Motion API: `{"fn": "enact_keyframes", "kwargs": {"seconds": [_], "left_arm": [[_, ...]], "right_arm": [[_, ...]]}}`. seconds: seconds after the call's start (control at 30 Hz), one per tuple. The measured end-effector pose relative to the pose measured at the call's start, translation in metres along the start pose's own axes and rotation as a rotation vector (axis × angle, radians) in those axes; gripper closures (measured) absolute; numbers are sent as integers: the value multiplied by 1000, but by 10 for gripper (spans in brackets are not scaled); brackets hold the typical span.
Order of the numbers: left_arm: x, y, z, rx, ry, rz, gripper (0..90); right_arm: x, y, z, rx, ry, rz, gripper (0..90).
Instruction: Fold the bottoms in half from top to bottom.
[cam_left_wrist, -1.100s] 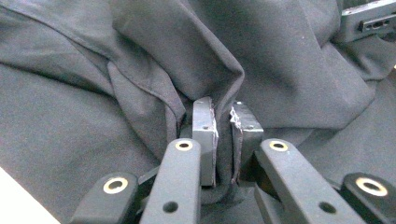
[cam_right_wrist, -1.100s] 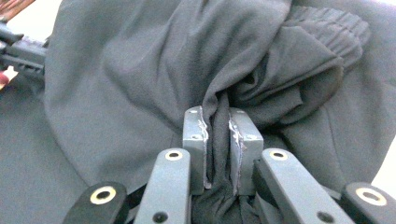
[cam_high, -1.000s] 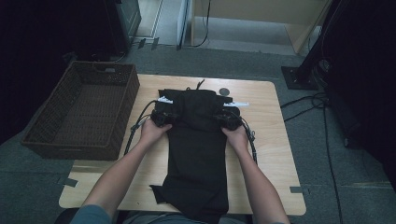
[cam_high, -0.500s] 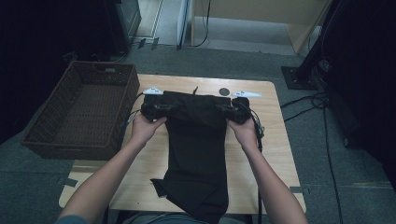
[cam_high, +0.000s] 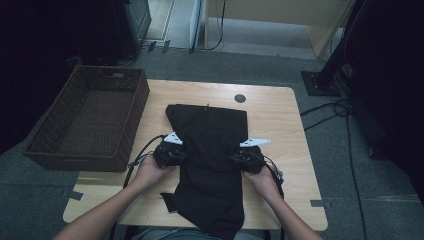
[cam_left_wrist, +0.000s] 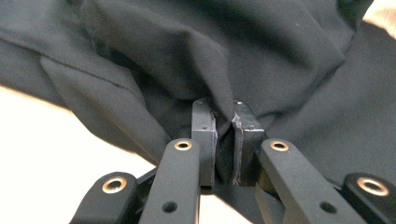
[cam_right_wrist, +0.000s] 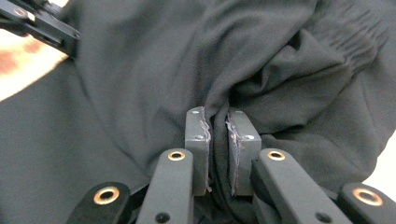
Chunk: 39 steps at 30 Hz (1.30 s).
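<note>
Left hand-held gripper (cam_left_wrist: 223, 140): jaws nearly together, pinching a fold of the black garment (cam_high: 210, 160); they had just eased apart a little, with the cloth between the pads. In the high view it sat at the garment's left edge (cam_high: 169, 154), held by the person's left hand (cam_high: 150, 170).
Right hand-held gripper (cam_right_wrist: 222, 154): jaws close together, clamped on a bunched fold of the same cloth; in the high view at the garment's right edge (cam_high: 246, 161), held by the right hand (cam_high: 262, 180).
Garment's place: spread lengthwise on the middle of the desk (cam_high: 280, 125), its far end flat, its near end hanging over the desk's near edge.
Basket (cam_high: 90, 120): dark wicker, just beside the desk's left edge, apart from the garment.
Round dark disc (cam_high: 240, 98): on the desk beyond the garment's far edge.
Writing: no brand, label or lettering readable on the cloth, the basket or either gripper.
Hard to make out: what kind of garment it was; the gathered, ribbed stretch (cam_right_wrist: 355, 28) in the right gripper view blurred toward the frame's edge.
Cut off: the person's forearms at the bottom of the high view; the surroundings dark.
</note>
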<state>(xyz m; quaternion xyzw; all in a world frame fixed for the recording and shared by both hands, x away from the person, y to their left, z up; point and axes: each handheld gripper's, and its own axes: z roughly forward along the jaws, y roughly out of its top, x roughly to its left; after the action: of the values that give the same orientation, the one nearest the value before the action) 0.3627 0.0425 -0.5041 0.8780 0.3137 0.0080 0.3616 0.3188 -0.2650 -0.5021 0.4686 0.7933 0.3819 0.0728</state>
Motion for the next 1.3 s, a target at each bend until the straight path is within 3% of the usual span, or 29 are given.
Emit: {"fn": "enact_keyframes", "kwargs": {"seconds": [0.1,0.2,0.27,0.3,0.33,0.47,0.5,0.6,0.7,0.77,0.8,0.87,0.93,1.0,1.17,1.3], "left_arm": [[6,4,2,-10,26,11,818],[28,14,7,-40,49,-39,818],[33,15,8,-49,51,-51,819],[44,22,11,-63,69,-87,819],[44,22,11,-63,69,-87,819],[67,39,18,-83,136,-131,811],[67,39,18,-83,136,-131,808],[79,45,21,-101,143,-190,805],[79,44,21,-97,145,-183,801],[78,44,20,-94,149,-177,796],[78,44,19,-86,152,-174,795],[78,44,19,-82,152,-176,792],[77,44,18,-77,153,-181,789],[77,45,17,-72,156,-179,786],[74,45,16,-52,161,-176,785],[72,41,14,-55,159,-178,786]], "right_arm": [[-3,4,5,-12,-9,-2,809],[-13,17,19,-40,-22,-5,803],[-18,23,25,-50,-24,-5,801],[-26,33,34,-67,-32,10,798],[-26,33,34,-67,-32,10,798],[-44,59,58,-113,-60,38,780],[-46,63,62,-122,-68,44,769],[-51,71,70,-148,-76,93,689],[-44,75,62,-148,-69,105,627],[-39,74,58,-159,-72,79,621],[-27,68,48,-167,-84,28,642],[-19,59,38,-184,-95,9,651],[-14,50,27,-207,-60,47,651],[-6,41,18,-224,-47,52,639],[16,21,7,-217,-17,14,634],[25,15,7,-202,-38,-24,667]]}}
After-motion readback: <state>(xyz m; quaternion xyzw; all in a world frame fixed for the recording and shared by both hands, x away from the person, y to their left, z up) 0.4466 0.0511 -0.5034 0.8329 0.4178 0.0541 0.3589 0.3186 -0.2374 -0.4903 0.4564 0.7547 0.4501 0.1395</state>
